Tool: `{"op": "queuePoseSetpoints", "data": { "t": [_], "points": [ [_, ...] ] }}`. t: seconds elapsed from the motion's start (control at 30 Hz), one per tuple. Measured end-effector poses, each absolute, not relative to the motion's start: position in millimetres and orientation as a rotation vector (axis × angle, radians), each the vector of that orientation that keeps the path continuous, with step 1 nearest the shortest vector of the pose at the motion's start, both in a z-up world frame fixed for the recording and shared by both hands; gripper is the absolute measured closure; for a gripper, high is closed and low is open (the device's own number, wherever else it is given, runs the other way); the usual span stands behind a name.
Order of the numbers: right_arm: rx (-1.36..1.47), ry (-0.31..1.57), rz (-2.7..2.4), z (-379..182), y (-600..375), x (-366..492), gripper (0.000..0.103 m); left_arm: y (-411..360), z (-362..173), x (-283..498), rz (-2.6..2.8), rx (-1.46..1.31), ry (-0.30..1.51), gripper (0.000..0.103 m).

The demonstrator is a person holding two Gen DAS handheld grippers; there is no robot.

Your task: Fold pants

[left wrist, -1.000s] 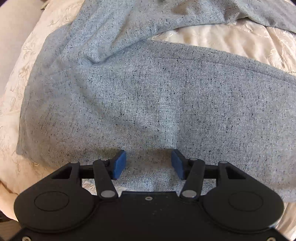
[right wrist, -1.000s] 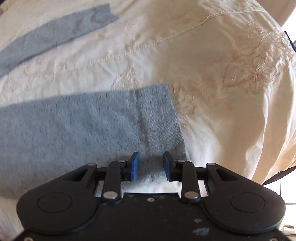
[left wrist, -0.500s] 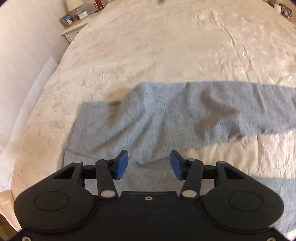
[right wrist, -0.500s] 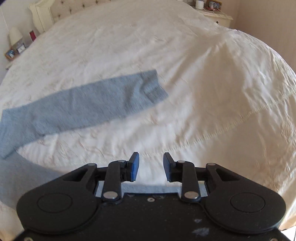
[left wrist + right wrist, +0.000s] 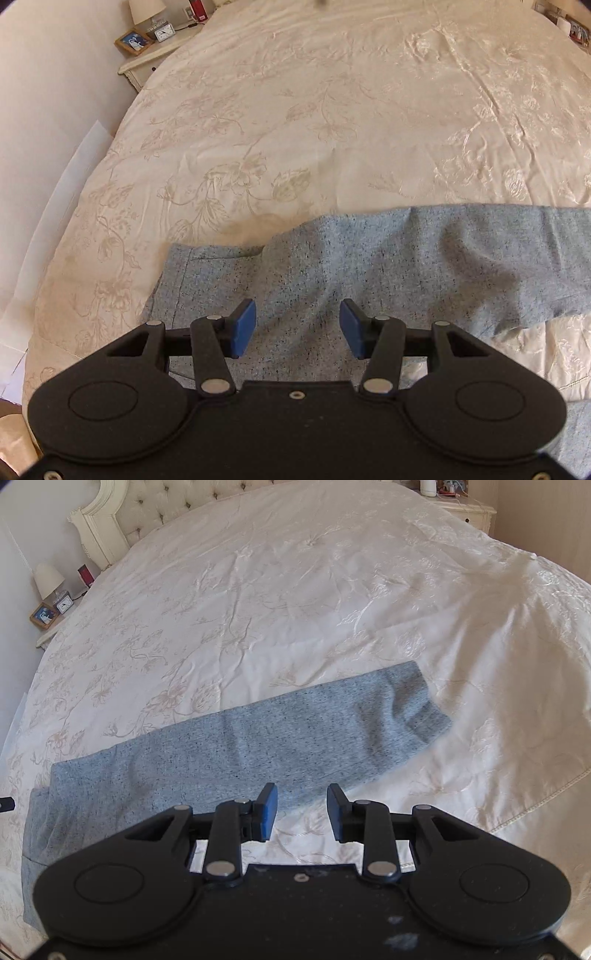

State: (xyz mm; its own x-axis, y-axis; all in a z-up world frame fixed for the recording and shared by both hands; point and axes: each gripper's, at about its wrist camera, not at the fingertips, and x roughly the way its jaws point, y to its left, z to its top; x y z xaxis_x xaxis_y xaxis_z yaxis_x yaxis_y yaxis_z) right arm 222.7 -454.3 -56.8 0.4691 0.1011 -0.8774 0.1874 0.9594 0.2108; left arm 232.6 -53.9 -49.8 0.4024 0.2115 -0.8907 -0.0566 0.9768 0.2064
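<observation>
Grey speckled pants (image 5: 388, 266) lie on a cream bedspread. In the left wrist view the waist end is at the left and a leg runs off to the right. My left gripper (image 5: 297, 328) is open and empty, raised above the hip area. In the right wrist view the far leg (image 5: 258, 738) stretches from lower left to its cuff (image 5: 417, 705) at the right. My right gripper (image 5: 302, 812) is open and empty, above the bedspread just in front of that leg.
The embroidered cream bedspread (image 5: 295, 590) covers the whole bed. A tufted headboard (image 5: 147, 506) is at the far end. A nightstand (image 5: 155, 55) with lamp, clock and photo frame stands at the far left. Another nightstand (image 5: 469, 509) is at the far right.
Both grippers have lifted away from the pants and tilted up, from close over the fabric to a high view of the bed. Both stay open.
</observation>
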Motion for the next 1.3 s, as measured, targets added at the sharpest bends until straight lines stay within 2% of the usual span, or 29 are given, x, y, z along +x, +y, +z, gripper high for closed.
{"op": "queuePoseSetpoints", "data": {
  "t": [0.1, 0.27, 0.63, 1.0, 1.03, 1.1, 1.13, 1.3],
  "points": [
    [0.269, 1.098, -0.011, -82, -422, 245, 0.071, -51, -70, 239, 0.152, 0.172, 1.185, 0.046],
    [0.315, 1.154, -0.027, -116, -410, 288, 0.071, -32, -71, 258, 0.175, 0.127, 1.191, 0.046],
    [0.498, 1.099, -0.385, -142, -502, 410, 0.07, -22, -47, 332, 0.175, 0.029, 1.124, 0.046],
    [0.587, 1.307, -0.527, -229, -530, 452, 0.07, -21, -89, 346, 0.197, 0.028, 1.24, 0.046],
    [0.574, 1.316, -0.517, -232, -530, 450, 0.072, -19, -90, 348, 0.202, 0.027, 1.243, 0.046],
    [0.509, 1.32, -0.506, -233, -528, 445, 0.088, -18, -92, 351, 0.197, 0.019, 1.25, 0.046],
    [0.472, 1.324, -0.485, -231, -526, 440, 0.101, -17, -93, 353, 0.194, 0.013, 1.257, 0.046],
    [0.446, 1.238, -0.403, -201, -525, 394, 0.101, -11, -98, 361, 0.182, -0.023, 1.281, 0.046]
  ]
}}
